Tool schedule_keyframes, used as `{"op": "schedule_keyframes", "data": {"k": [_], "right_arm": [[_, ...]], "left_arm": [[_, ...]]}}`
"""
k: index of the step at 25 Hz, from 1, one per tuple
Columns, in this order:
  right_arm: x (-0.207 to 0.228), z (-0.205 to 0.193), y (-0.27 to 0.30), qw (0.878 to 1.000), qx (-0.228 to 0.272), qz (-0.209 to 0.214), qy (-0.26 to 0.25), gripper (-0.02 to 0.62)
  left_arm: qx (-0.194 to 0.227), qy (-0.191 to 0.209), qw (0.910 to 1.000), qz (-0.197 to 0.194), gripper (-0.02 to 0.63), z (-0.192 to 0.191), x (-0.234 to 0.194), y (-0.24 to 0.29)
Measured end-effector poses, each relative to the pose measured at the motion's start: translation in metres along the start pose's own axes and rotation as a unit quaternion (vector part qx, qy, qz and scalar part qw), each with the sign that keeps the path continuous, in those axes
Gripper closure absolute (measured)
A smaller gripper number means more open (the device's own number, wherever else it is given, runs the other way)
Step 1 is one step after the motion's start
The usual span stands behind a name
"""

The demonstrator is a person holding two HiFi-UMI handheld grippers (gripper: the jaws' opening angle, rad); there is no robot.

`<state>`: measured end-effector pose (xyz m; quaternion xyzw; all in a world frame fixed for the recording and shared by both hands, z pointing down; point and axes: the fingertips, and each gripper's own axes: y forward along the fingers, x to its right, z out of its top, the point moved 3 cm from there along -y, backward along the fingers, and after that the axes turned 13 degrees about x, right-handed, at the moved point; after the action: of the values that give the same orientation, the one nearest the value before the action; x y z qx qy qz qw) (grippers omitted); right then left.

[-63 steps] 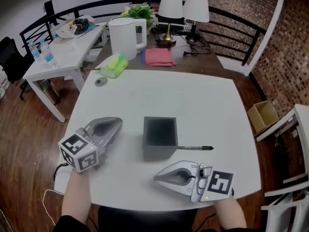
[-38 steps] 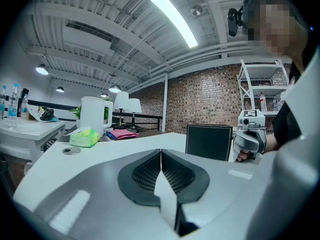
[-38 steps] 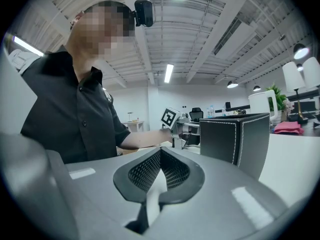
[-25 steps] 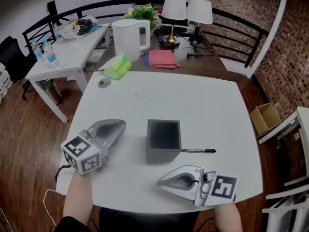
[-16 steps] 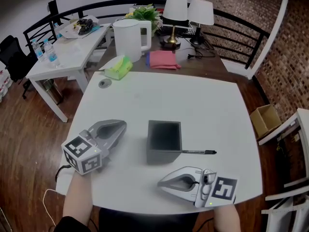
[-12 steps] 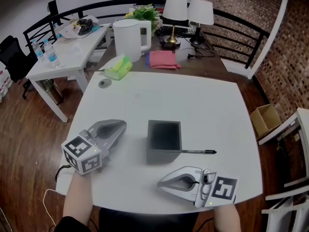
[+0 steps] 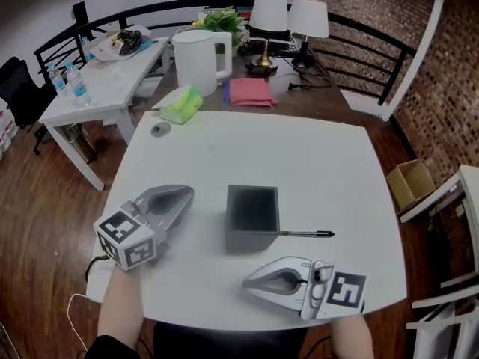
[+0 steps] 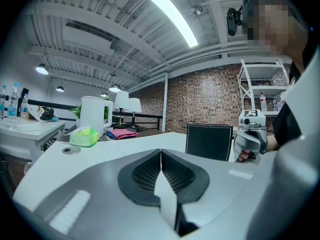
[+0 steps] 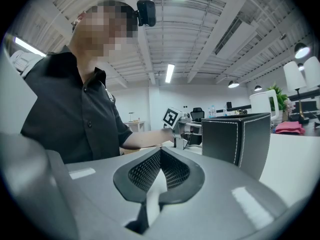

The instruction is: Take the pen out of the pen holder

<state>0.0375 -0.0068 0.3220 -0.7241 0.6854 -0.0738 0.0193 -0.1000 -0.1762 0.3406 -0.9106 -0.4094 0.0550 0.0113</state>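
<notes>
White table fills the middle of a brick-walled loft, with a dark railing behind it. Near the table's centre, a little toward 6 o'clock, stands the dark square pen holder, upright, its open mouth showing nothing inside. The pen is out of it: it lies flat on the tabletop at the holder's 3 o'clock, pointing away, with one end just beside the foot of the holder's wall. At the holder's 9 o'clock the left gripper rests low over the table in the person's hand. Its jaws are pressed together at the tips with nothing between them. At the holder's 5 o'clock the right gripper lies near the table's front edge, its jaws likewise fully closed and empty, its tip turned toward 9 o'clock. Neither gripper touches the pen or the holder. Beyond the table's far edge, round 12 o'clock, a darker desk carries a white kettle, a pink cloth, a green tissue pack and two white-shaded lamps. A small cardboard box sits on the wooden floor at 3 o'clock.
</notes>
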Motion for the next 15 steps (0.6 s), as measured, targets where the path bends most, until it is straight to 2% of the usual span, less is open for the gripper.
{"op": "schedule_keyframes", "data": {"k": [15], "right_arm": [[-0.0001, -0.0006, -0.0004, 1.0, -0.003, 0.001, -0.002, 0.583]], "left_arm": [[-0.001, -0.002, 1.0, 0.002, 0.603, 0.0011, 0.0005, 0.0004]]}}
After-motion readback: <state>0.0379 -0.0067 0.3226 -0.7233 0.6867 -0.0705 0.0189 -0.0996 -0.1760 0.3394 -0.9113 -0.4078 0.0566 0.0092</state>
